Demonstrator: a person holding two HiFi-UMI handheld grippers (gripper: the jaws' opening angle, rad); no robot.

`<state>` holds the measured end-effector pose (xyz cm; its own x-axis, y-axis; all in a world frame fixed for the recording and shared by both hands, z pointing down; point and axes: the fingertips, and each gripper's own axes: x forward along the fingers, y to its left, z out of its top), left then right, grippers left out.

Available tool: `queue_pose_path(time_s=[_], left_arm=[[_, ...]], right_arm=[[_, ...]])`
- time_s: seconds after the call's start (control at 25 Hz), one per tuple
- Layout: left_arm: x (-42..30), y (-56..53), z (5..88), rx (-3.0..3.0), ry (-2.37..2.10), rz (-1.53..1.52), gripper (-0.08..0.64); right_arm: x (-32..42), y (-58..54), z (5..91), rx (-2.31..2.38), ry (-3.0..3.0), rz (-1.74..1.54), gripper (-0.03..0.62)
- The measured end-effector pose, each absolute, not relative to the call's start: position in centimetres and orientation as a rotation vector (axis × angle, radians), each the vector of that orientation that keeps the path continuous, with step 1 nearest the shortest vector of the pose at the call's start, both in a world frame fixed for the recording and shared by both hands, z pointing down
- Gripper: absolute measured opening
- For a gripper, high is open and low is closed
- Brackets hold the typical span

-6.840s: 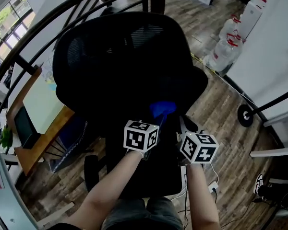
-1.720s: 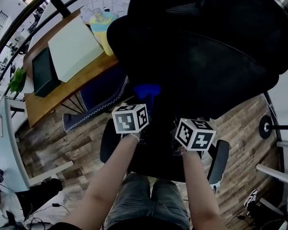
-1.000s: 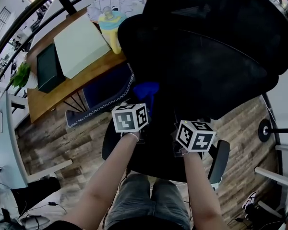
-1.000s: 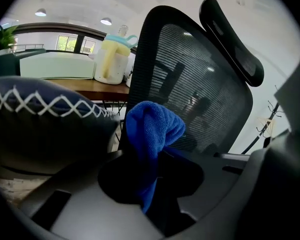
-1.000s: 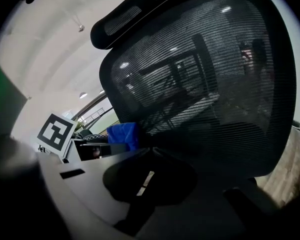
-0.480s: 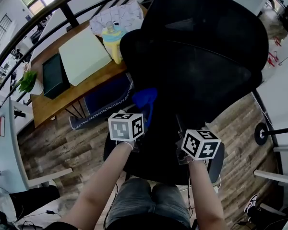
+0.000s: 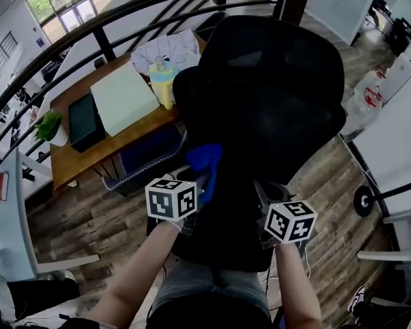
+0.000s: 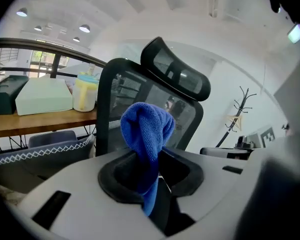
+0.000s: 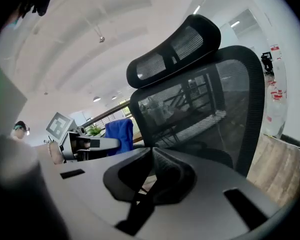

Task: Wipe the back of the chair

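Observation:
A black mesh office chair (image 7: 260,108) with a headrest stands in front of me, its back (image 9: 200,119) facing both grippers (image 8: 135,99). My left gripper (image 7: 195,180) is shut on a bunched blue cloth (image 8: 146,134), which sticks up between its jaws; the blue cloth (image 7: 207,160) sits just short of the chair back's left edge. The cloth (image 9: 119,134) also shows at the left in the right gripper view. My right gripper (image 7: 270,201) hangs beside the left one, lower on the chair back, its jaws closed together with nothing between them.
A wooden desk (image 7: 75,156) at the left carries a pale green box (image 7: 123,98), a dark box (image 7: 85,118), a yellow cup (image 7: 163,84) and papers. A black railing (image 7: 123,12) curves behind. Water bottles (image 7: 370,94) stand at the right on the wood floor.
The view has pulled back and tilted up, so the whole chair back now shows. Both grippers sit lower in the picture; the left still holds the blue cloth.

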<state>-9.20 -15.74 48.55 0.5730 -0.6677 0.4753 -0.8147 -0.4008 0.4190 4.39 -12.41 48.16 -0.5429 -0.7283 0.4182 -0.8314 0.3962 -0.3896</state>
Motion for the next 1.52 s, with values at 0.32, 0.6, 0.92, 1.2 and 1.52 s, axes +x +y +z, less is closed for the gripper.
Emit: queue_pose_path(time_s=[0.32,0.6,0.92,1.2,1.52], left_arm=[[-7.1,-13.7,43.2,2.314,-1.115,0.257,0.100],[-6.5,-12.4,38.4,2.399,-1.104,0.156,0.100],[-4.9,-10.7,36.8,2.475,-0.985,0.087,0.100],[-4.3,-9.3,37.0,2.490,-0.945,0.097,0.100],[-3.7,-8.9,38.4,2.467,-0.925,0.143,0.100]], right_arm=[[5.4,-10.7,40.8,1.444,-2.627,0.789,0.031],[5.7,-9.6,35.4,1.514,-2.737,0.682,0.031],[5.5,-9.0,34.1,1.490,-2.769,0.584,0.031],[5.4,-7.8,34.5,1.485,-2.756,0.560,0.029],[5.3,-7.1,35.4,1.451,-2.768,0.593,0.029]])
